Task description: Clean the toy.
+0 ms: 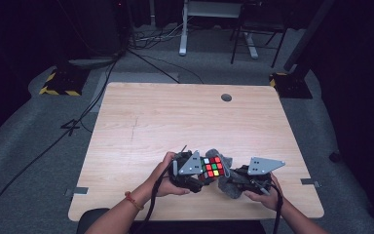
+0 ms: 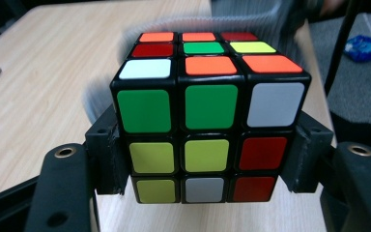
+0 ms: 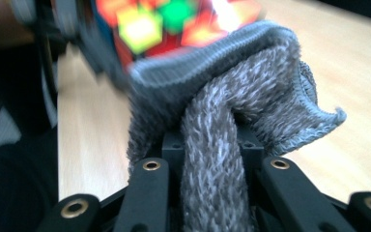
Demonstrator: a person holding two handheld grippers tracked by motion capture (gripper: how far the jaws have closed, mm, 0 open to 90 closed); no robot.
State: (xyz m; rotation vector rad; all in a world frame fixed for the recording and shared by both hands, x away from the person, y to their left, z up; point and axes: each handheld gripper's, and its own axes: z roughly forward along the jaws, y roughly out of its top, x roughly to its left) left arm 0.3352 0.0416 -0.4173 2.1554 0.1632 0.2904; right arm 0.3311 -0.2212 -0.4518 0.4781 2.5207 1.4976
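Note:
A scrambled Rubik's cube point(image 2: 207, 128) is clamped by its lower side faces in my left gripper point(image 2: 207, 159), above the wooden table point(image 1: 175, 117) near its front edge. In the high view the cube point(image 1: 212, 166) shows its coloured top between the two hands. My right gripper point(image 3: 207, 159) is shut on a bunched grey fuzzy cloth point(image 3: 232, 111). The cloth point(image 1: 224, 163) presses against the cube's far and right sides. The blurred cube point(image 3: 164, 24) sits just beyond the cloth in the right gripper view.
The table has a round cable hole point(image 1: 226, 97) near its far edge. Beyond the table are grey carpet, cables point(image 1: 78, 122), a white desk leg point(image 1: 182, 29) and a dark chair frame point(image 1: 253, 34). A blue wrapper point(image 2: 364, 48) lies on the floor.

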